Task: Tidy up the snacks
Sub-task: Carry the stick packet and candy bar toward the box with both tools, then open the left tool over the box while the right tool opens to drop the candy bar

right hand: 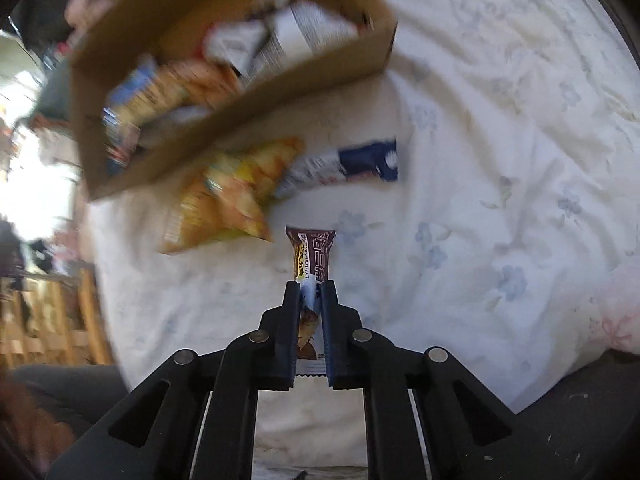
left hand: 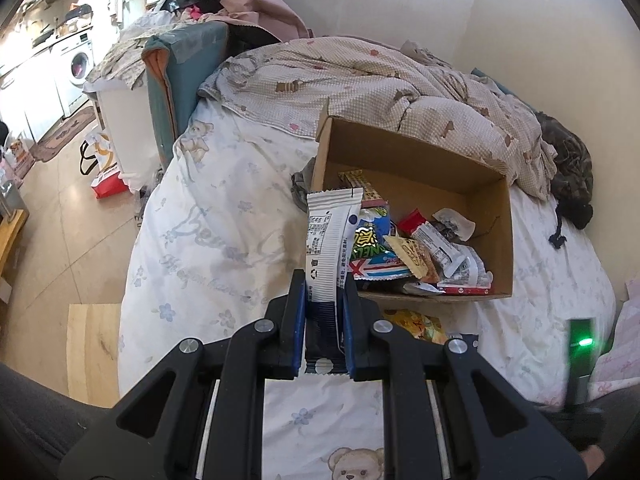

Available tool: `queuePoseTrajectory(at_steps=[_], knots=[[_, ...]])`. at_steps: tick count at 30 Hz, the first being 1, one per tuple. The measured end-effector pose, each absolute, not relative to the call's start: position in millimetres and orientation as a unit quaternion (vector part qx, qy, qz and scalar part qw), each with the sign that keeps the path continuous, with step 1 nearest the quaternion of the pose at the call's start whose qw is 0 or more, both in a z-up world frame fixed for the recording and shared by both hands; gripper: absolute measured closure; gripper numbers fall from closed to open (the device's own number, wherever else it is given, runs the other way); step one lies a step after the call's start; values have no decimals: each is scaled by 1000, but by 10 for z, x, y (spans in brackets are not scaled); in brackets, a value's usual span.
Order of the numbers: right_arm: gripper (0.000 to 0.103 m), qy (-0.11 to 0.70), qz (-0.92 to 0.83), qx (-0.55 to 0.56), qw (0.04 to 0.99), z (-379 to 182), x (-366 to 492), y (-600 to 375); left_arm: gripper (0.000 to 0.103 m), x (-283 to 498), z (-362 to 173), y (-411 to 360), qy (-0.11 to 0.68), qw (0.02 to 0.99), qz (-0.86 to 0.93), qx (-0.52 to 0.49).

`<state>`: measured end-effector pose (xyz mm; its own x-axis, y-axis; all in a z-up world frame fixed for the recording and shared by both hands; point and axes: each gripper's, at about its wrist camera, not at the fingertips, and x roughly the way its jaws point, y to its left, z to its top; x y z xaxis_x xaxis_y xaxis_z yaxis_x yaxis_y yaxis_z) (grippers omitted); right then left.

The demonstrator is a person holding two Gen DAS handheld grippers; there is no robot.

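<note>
On a floral bed sheet [right hand: 500, 128] sits a cardboard box [left hand: 420, 160] of snacks. The left gripper [left hand: 323, 280] clamps a white wrapper [left hand: 330, 236], the right gripper [right hand: 311, 286] a brown bar [right hand: 312, 252]. Carry each above the box rim before letting go.

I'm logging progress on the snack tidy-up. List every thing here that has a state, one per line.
left hand-held gripper: shut on white snack packet
right hand-held gripper: shut on brown snack bar
cardboard box: open-topped, on the bed, partly filled with snacks
yellow chip bag: loose on the bed beside the box
navy-and-white packet: loose on the bed
</note>
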<state>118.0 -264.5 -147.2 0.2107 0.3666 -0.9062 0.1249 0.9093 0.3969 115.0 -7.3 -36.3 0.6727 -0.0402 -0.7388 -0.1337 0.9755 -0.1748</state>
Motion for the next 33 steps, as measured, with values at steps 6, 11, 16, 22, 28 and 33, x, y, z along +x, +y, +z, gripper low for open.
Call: queuePoseTrajectory(at_steps=[6, 11, 16, 22, 28, 33], knots=[[95, 511, 122, 257, 811, -900, 1072, -2894, 90, 1191, -332, -189, 410, 906, 10, -101], [98, 440, 146, 272, 843, -509, 1190, -2960, 90, 1286, -88, -278, 387, 918, -5, -85], [101, 414, 151, 288, 850, -357, 1535, -2984, 90, 1548, 70, -407, 380, 924, -12, -50], [103, 410, 150, 278, 856, -301, 1913, -3028, 90, 1979, 62, -565, 402, 915, -22, -37], [103, 434, 152, 299, 836, -499, 2165, -3125, 90, 2268, -175, -638, 436, 899, -21, -34], [103, 452, 135, 311, 825, -635, 2217, -3154, 90, 2477, -475, -739, 490, 870, -28, -41]])
